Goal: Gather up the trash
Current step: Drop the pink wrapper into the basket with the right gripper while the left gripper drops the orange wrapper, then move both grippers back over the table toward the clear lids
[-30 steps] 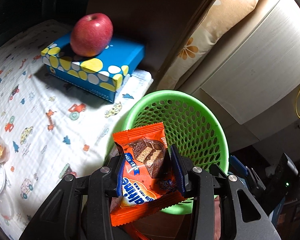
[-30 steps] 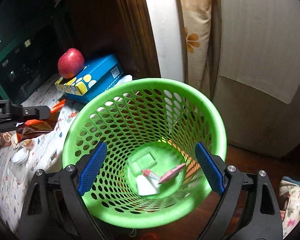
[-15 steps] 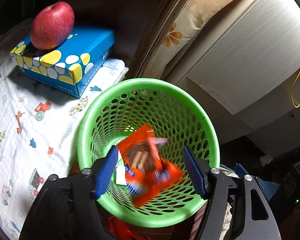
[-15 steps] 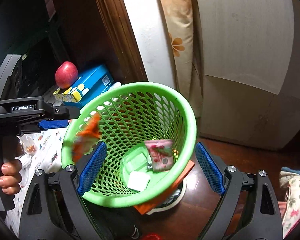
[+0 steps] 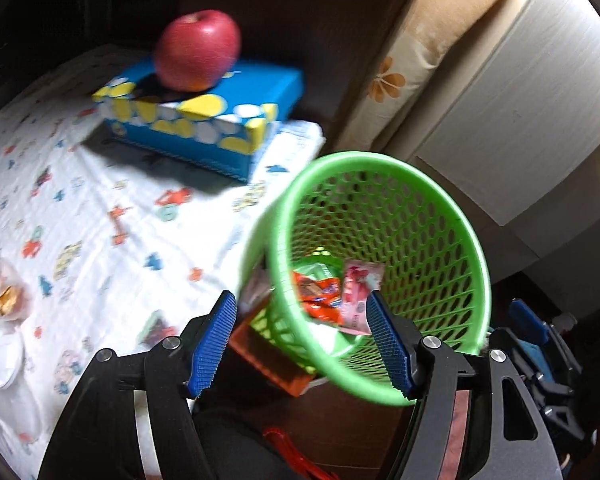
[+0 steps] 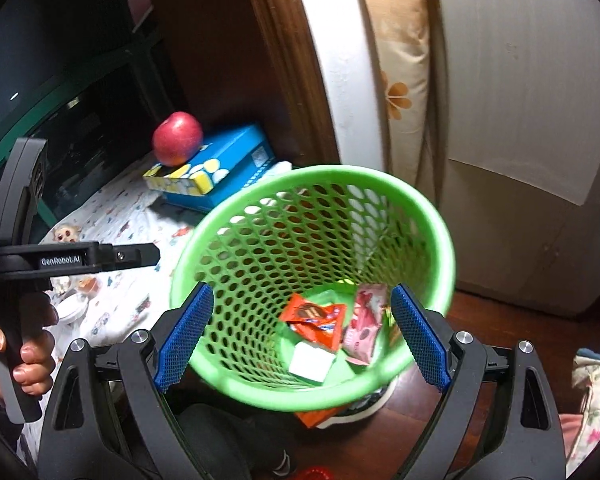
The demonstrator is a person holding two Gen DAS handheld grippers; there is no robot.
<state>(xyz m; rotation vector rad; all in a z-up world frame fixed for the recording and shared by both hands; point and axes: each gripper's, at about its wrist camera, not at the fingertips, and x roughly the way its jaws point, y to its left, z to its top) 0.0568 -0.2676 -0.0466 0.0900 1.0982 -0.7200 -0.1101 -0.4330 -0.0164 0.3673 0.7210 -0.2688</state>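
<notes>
A green mesh basket (image 5: 452,216) (image 6: 432,216) stands beside the bed. The orange snack wrapper (image 5: 320,294) (image 6: 314,320) lies at its bottom next to a pink wrapper (image 5: 358,280) (image 6: 366,316) and a white packet (image 6: 312,362). My left gripper (image 5: 304,340) is open and empty, above the basket's near-left rim; it shows from the side in the right wrist view (image 6: 140,258). My right gripper (image 6: 300,336) is open and empty, straddling the basket's near side.
A red apple (image 5: 198,50) (image 6: 178,138) sits on a blue dotted tissue box (image 5: 204,120) (image 6: 208,172) on the patterned bed sheet (image 5: 80,232). White lids and a small food cup (image 5: 4,300) lie at the left. An orange object (image 5: 272,356) lies under the basket.
My left gripper opened over the basket and the orange wrapper fell from it to the bottom. The left gripper has since swung back left toward the bed.
</notes>
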